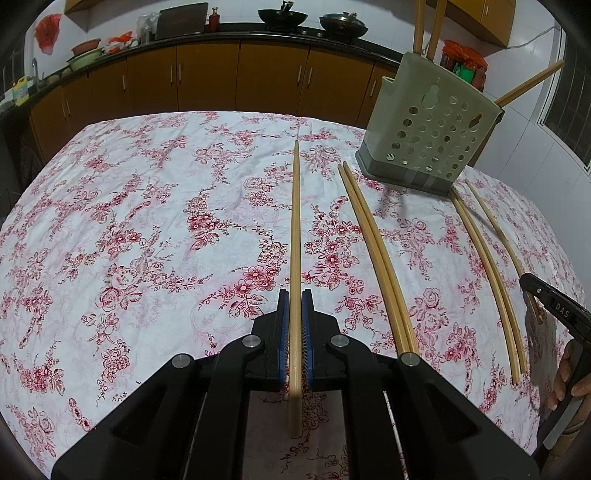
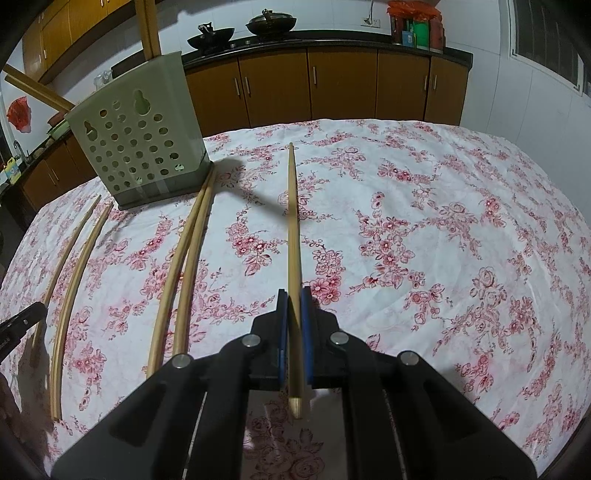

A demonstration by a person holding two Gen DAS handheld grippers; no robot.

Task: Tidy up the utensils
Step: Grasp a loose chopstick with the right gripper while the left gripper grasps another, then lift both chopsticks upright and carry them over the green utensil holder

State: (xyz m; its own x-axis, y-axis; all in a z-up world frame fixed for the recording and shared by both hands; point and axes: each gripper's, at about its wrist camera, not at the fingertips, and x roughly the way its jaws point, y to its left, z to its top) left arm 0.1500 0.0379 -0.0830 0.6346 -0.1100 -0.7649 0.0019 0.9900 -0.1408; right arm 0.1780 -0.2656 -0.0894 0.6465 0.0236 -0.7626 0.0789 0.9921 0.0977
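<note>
Across both wrist views: a desk (image 1: 147, 206) under a white cloth with red flowers.
Left gripper (image 1: 294, 295): closed on a single wooden chopstick (image 1: 295, 229); the stick runs from between the blue pads up the centre of the frame, its far tip toward the desk's back edge.
Right gripper (image 2: 294, 293): closed on another chopstick (image 2: 293, 221), which likewise runs up the centre of its own view.
Utensil holder (image 1: 432, 125): grey-green perforated caddy, upright at the upper right of the left view and the upper left of the right view; several chopsticks stand in it.
Loose chopsticks: one close pair (image 1: 376, 254) lies right of centre in the left view; a second pair (image 1: 487, 266) lies further right, its far ends beside the holder's base.
Background: brown cabinets (image 1: 207, 77) and two dark woks (image 1: 282, 16) along the upper edge.
</note>
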